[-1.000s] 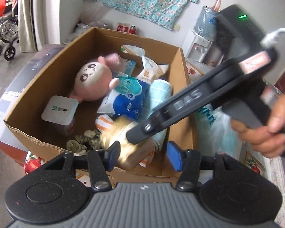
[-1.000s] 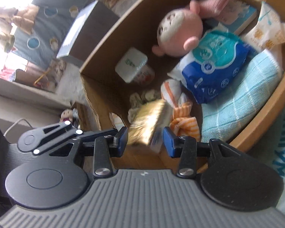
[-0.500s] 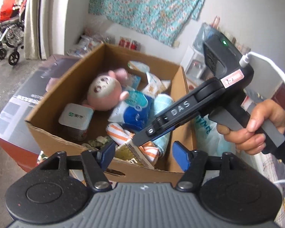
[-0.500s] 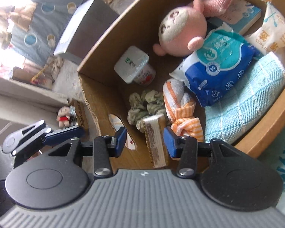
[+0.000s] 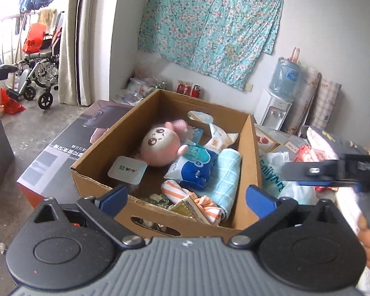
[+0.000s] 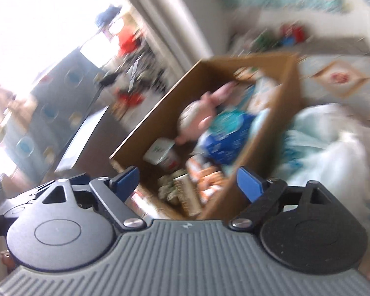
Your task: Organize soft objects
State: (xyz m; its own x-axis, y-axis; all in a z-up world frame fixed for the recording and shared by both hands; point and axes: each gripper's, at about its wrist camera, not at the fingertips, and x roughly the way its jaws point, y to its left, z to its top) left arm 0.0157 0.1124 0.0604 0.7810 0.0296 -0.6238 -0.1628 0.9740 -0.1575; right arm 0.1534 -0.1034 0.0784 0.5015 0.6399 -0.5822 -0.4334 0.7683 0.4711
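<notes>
One cardboard box (image 5: 249,153) at frame centre holds one pink plush doll (image 5: 160,148), one blue wipes pack (image 5: 197,170), one light-blue towel (image 5: 230,172), one striped cloth (image 5: 177,191), one yogurt cup (image 5: 127,170) and the gold packet (image 5: 186,208), now lying at the box's near edge rather than held. The left gripper (image 5: 187,197) and the right gripper (image 6: 187,181) are both opening, fingers released with nothing between them.

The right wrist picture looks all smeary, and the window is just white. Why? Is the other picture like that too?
Right wrist view: motion blur smears the cardboard box and pink plush doll, and daylight washes the window out to white. Left wrist view: mostly sharp, the pink plush doll's face is clear, only the right gripper at the edge is blurred; fisheye bends the walls.
</notes>
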